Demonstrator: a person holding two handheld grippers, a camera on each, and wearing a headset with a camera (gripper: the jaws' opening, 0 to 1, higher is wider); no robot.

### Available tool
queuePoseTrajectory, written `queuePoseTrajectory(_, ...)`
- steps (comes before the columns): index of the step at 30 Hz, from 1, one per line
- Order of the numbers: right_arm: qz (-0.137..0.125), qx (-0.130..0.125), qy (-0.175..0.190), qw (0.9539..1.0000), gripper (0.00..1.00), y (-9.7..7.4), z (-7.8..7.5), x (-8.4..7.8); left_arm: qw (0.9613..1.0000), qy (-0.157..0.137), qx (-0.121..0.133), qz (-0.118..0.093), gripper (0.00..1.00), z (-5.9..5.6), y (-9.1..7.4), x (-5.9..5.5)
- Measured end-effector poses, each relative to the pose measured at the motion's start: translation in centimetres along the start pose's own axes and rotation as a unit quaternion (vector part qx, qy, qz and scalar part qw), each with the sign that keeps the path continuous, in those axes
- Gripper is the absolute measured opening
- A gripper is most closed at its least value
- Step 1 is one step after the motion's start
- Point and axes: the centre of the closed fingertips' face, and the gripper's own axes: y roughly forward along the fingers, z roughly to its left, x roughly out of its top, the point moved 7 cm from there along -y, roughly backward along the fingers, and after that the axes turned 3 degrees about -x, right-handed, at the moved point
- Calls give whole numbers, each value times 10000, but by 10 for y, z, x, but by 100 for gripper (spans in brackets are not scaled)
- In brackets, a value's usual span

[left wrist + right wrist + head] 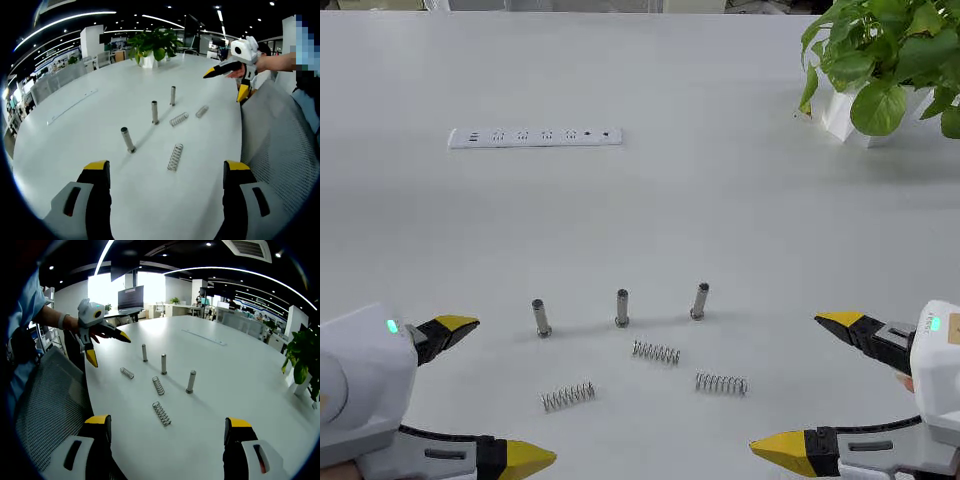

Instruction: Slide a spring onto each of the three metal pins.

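Right gripper view, left gripper (110, 351) (fingers (123, 337) apart), chair (45, 405)

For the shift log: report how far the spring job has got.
Done: nothing. The left pin, middle pin and right pin stand bare. In hand: nothing; the left gripper and right gripper are open and empty. Remaining: all three springs, lying loose on the table in front of the pins: left spring, middle spring, right spring.

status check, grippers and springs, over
Left gripper open, right gripper open, both empty. Three springs lying loose, three pins bare. Path clear.
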Motion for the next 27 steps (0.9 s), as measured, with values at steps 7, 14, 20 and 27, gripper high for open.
queuePoseTrajectory(7,18,-32,27,10000,93,-2,1,-2,9999,108,-111,34,83,-2,5,-5)
queuePoseTrajectory(14,16,-66,74,9999,93,-4,1,-5,9998,160,-149,3,73,1,15,-8)
queuePoseTrajectory(20,27,-105,108,9999,93,-6,0,-9,9996,213,-178,16,61,3,22,-9)
queuePoseTrajectory(27,49,-169,152,9997,93,-11,0,-14,9994,253,-196,110,46,3,32,-14)
